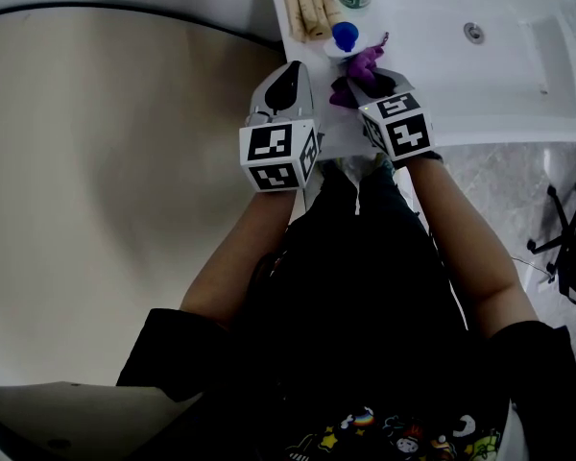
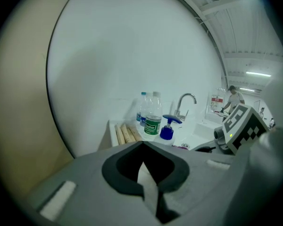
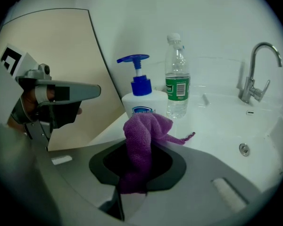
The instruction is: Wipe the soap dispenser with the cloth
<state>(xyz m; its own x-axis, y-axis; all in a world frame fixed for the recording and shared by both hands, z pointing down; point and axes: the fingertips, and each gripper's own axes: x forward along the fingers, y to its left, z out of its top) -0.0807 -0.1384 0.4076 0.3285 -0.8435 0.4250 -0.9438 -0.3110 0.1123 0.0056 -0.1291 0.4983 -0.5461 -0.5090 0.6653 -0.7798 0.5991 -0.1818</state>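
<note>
The soap dispenser (image 3: 141, 105), a white bottle with a blue pump, stands on the white counter's left end and shows in the head view as the dispenser (image 1: 345, 36). My right gripper (image 3: 140, 147) is shut on a purple cloth (image 3: 144, 128), whose bunched top sits just in front of the dispenser's label; whether they touch I cannot tell. In the head view the cloth (image 1: 363, 65) lies between the right gripper (image 1: 365, 83) and the pump. My left gripper (image 1: 288, 84) hovers left of it, short of the counter edge, jaws together and holding nothing. From the left gripper (image 2: 142, 145) the dispenser (image 2: 167, 128) is ahead.
A clear water bottle (image 3: 178, 79) with a green label stands right behind the dispenser. Wooden sticks (image 1: 305, 3) lie at the counter's left edge. The faucet (image 3: 254, 74) and the sink basin with its drain (image 1: 473, 33) are to the right. A beige wall panel (image 1: 96, 161) is left.
</note>
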